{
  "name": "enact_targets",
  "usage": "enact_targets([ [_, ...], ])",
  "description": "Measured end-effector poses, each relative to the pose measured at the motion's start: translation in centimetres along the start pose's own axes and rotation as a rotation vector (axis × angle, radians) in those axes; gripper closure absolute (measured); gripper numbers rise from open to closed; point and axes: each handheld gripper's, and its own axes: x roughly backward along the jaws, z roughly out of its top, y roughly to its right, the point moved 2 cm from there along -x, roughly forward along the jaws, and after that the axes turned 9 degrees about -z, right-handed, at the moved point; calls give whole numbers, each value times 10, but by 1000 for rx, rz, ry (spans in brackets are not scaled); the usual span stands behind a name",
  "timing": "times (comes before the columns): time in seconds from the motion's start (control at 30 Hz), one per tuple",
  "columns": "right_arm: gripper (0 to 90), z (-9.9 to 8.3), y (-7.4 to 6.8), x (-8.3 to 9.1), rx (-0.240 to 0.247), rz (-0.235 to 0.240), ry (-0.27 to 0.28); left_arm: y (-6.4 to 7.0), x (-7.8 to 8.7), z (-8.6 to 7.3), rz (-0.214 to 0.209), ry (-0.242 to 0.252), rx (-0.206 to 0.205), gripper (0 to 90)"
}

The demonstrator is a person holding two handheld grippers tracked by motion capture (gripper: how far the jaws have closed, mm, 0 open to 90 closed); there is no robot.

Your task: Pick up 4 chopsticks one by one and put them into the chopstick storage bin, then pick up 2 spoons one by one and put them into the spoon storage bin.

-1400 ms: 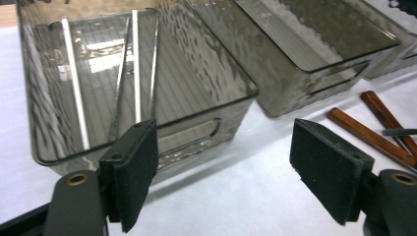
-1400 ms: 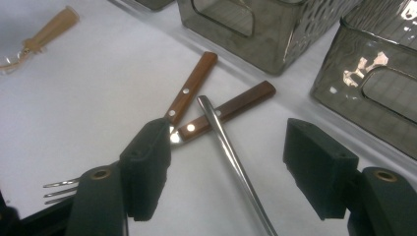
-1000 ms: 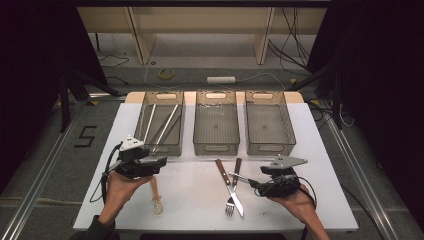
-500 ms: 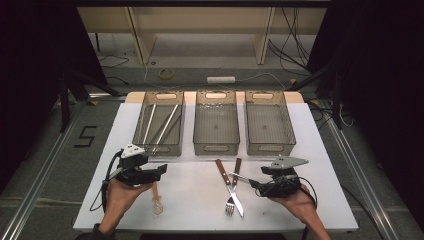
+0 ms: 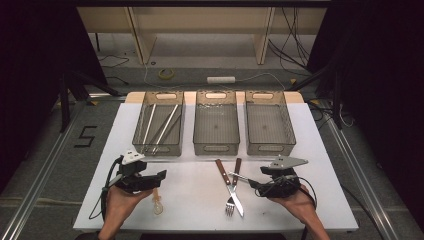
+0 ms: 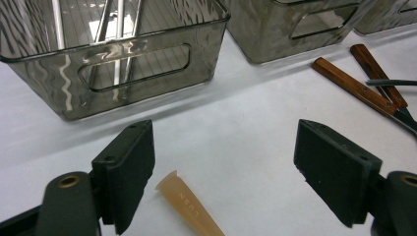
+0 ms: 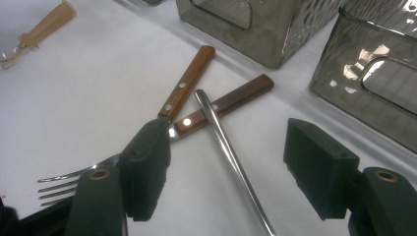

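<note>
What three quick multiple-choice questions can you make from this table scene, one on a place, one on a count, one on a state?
1. Where do the long metal rods lie?
A. left bin
B. middle bin
C. right bin

2. How many clear bins stand in the row?
A. two
B. three
C. four

3. How are the left gripper's jaws?
A. shut on the spoon
B. open
C. shut on nothing

Answers: 1 A, the rods slant inside the left bin. 2 B, the high view shows three side by side. 3 B, the jaws stand wide apart over the tan-handled spoon.

Bright tabletop, dark surround, soft focus
</note>
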Motion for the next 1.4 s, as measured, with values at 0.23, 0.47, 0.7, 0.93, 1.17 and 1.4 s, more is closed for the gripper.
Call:
enact_targets([
  [0.23,341,0,0,1,-6,-3,6,0,0,-6,-3,-29,18,225],
  [0.47,340,0,0,2,-10,-5,13,0,-2,-12,6,-69,37,227],
  [0.7,340,1,0,3,-10,-4,18,0,-5,-18,4,-116,68,231],
  [0.93,340,0,1,3,-16,-6,20,1,-9,-24,-2,-157,95,254],
  [1.17,340,0,0,5,-16,-9,21,-1,-13,-28,0,-187,123,294],
  [1.4,341,0,-1,6,-16,-15,25,-5,-16,-30,14,-194,134,334],
])
